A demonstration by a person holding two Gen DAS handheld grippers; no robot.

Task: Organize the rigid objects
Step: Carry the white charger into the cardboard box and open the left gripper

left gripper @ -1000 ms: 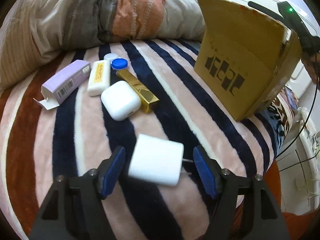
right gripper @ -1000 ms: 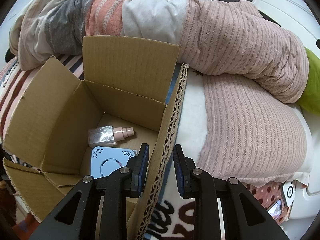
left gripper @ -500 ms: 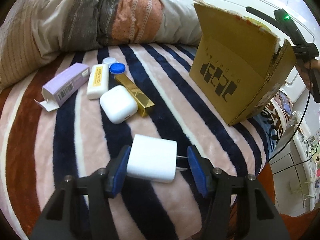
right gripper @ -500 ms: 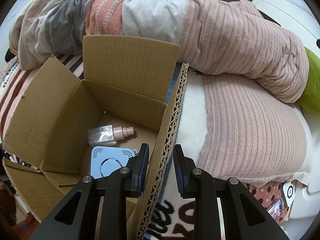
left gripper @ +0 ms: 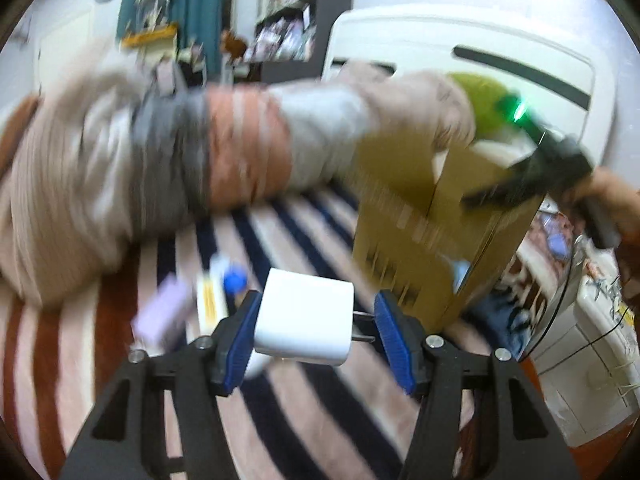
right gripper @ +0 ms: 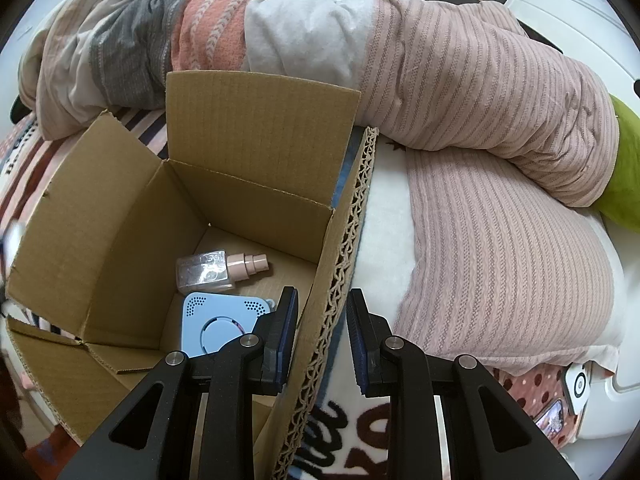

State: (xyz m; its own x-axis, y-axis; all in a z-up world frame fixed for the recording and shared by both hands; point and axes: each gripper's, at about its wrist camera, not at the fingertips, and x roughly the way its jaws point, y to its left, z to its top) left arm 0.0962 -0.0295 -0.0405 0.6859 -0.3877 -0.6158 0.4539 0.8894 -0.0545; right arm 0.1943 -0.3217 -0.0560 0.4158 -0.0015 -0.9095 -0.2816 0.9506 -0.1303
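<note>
White plastic sits between the blue pads of the left gripper (left gripper: 316, 338): a charger plug (left gripper: 306, 322), clamped with its two metal prongs pointing at the right-hand pad. It looks lifted clear of the striped bed (left gripper: 80, 364), though the left wrist view is smeared with motion blur, so I cannot say how high. Ahead and to the right of that gripper stands the cardboard box (left gripper: 424, 248), its open top turned away from it. Beyond its left finger, on the bed, lie a purple carton (left gripper: 162, 314), a cream bar (left gripper: 208, 304) and a blue cap (left gripper: 235, 280).

The right gripper (right gripper: 320, 334) straddles the box wall (right gripper: 340, 240), one pad inside and one outside; whether the pads actually pinch the cardboard I cannot tell (a sliver of gap shows on each side). Just ahead of its left finger, on the box floor, are a pump bottle (right gripper: 218, 270) and a pale blue gadget (right gripper: 218, 322).

The main risk, as I judge it, is the grip itself: one pad seems to bear on the thin prongs instead of a flat face, so a fast swing could twist the plug loose. A loosely steadied box could also tip if the plug knocks its raised flap.
</note>
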